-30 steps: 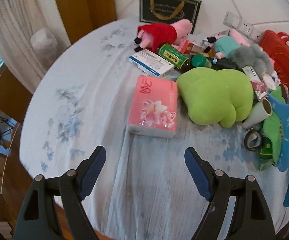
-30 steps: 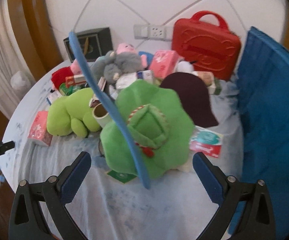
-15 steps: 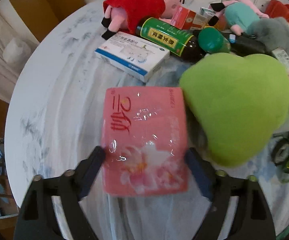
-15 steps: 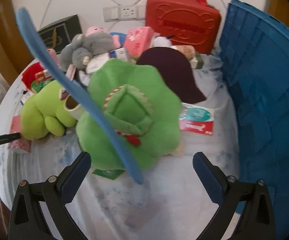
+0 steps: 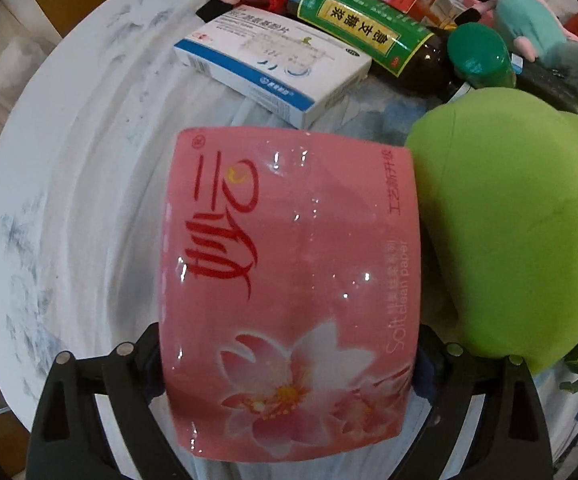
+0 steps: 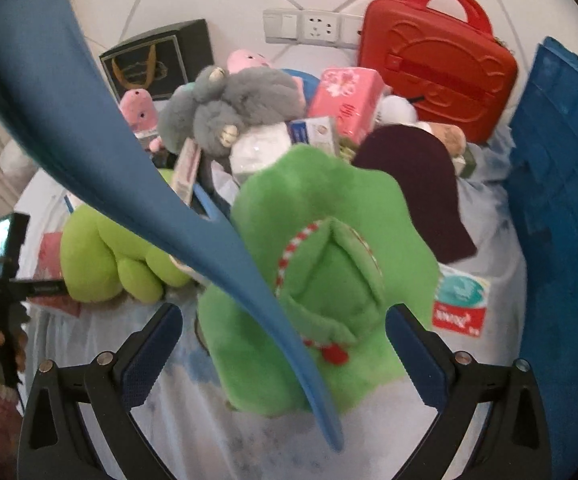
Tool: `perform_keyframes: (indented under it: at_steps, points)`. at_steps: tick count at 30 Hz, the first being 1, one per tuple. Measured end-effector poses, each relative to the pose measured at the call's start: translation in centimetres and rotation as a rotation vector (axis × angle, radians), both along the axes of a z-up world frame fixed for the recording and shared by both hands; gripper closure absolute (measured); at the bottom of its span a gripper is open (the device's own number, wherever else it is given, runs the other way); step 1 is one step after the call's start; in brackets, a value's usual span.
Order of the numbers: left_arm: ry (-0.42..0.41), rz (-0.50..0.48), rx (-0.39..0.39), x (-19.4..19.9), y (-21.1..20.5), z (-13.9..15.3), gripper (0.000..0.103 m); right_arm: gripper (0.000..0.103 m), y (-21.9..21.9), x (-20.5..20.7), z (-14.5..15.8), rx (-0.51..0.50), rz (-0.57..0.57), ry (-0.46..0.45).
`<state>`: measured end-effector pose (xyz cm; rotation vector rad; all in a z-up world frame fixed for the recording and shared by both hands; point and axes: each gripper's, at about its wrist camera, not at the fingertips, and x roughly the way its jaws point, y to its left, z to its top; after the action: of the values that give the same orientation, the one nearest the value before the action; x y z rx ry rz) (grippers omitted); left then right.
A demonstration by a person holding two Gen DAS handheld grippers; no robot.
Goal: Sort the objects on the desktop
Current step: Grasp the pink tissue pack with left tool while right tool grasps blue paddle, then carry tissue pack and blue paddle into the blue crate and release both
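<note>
— Left gripper (image 5: 289, 364) is pointing down, its jaws opening around the pink tissue pack (image 5: 289, 280), not squeezing it.

— Green plush (image 5: 529, 220) is lying at 3 o'clock; right gripper (image 6: 281, 344) is hanging open over the green frog plush (image 6: 329, 280).

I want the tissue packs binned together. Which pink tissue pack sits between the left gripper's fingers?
The flat-lying lotus-printed pink tissue pack beside the lime-green plush; the left gripper straddles it, jaws opening. The other pink pack stands far back in the pile.
</note>
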<state>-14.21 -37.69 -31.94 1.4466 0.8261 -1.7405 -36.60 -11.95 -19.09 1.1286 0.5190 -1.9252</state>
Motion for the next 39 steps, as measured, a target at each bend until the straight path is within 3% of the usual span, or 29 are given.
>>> perform_keyframes:
  at_steps: [3, 4, 6, 8, 11, 18, 23, 25, 31, 39]
  points:
    - [0.019, 0.007, -0.024, 0.2, 0.2, 0.2, 0.012, 0.001, -1.1, -0.7, 0.0, -0.032, 0.001, 0.001]
    - [0.024, 0.009, -0.028, 0.2, 0.3, 0.3, 0.012, 0.008, -1.4, -0.9, -0.1, -0.031, 0.002, 0.0]
    - [0.04, 0.023, -0.038, 0.5, 0.5, 0.5, 0.013, 0.025, -2.1, -1.3, -0.7, -0.034, 0.009, -0.016]
    - [0.05, 0.042, -0.045, 1.0, 0.6, 0.9, 0.013, 0.056, -2.8, -1.5, -1.6, -0.022, 0.015, -0.03]
    - [0.065, 0.067, -0.069, 1.9, 0.6, 2.0, 0.014, 0.08, -3.1, -1.4, -2.3, -0.033, 0.026, -0.059]
    - [0.121, 0.095, -0.218, 4.3, 1.8, 8.0, 0.014, 0.088, -1.2, 0.6, 0.8, -0.095, 0.05, 0.011]
    - [0.186, 0.068, -0.341, 5.5, 4.3, 13.5, 0.014, 0.095, 2.2, 2.0, 5.2, -0.187, 0.033, 0.091]
    - [0.208, 0.052, -0.381, 6.0, 5.2, 14.3, 0.014, 0.095, 3.7, 2.7, 7.0, -0.224, 0.023, 0.131]
    - [0.274, -0.012, -0.519, 4.8, 11.5, 20.1, 0.014, 0.095, 9.7, 3.8, 12.4, -0.344, -0.005, 0.234]
    - [0.387, -0.145, -0.593, 2.3, 19.9, 25.1, 0.014, 0.095, 18.2, 4.3, 17.0, -0.403, -0.092, 0.361]
